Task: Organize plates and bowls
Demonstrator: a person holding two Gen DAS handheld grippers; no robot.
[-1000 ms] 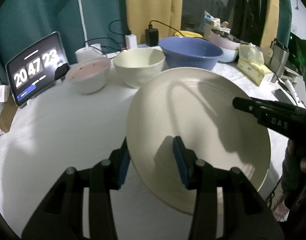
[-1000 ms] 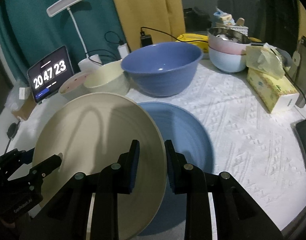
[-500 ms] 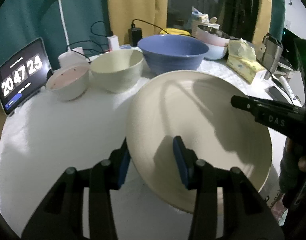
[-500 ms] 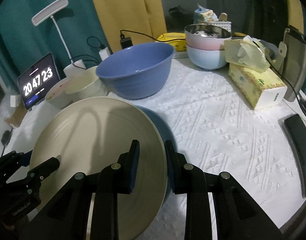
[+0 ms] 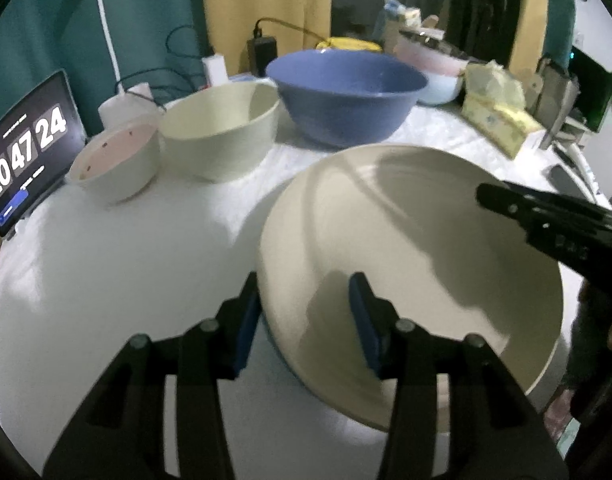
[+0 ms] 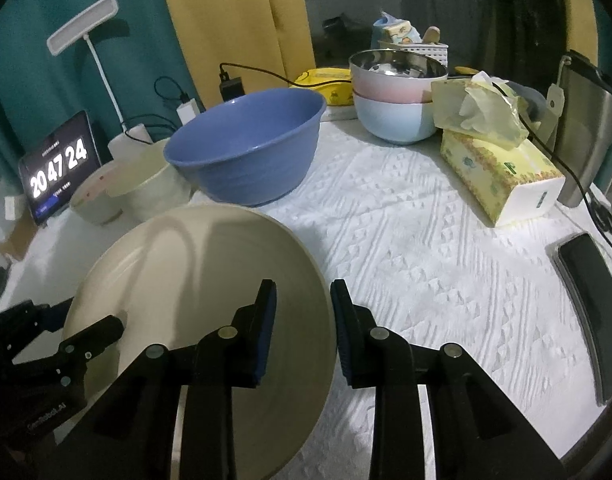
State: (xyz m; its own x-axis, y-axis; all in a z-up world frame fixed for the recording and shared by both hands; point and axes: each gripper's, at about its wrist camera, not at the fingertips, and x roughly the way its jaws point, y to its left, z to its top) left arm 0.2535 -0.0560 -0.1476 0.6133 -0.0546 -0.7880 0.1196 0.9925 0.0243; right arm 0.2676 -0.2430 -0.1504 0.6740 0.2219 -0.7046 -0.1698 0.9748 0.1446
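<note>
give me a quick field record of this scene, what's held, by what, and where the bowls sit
held item: cream plate, tilted
left gripper: on one side of the plate's rim, rim between the pads, jaws just eased wider
right gripper: clamps the opposite rim
bowl row behind: pink bowl, cream bowl, blue bowl, left to right
far right: two stacked bowls, tissue box
surface: white table

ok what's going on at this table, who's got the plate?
A person with a gripper in each hand has the cream plate by opposite sides of its rim: left gripper on one, right gripper on the other, over the white table in front of the blue bowl. The left jaws have just eased open slightly, rim between them. Whether the plate is set down, I can't tell.
</note>
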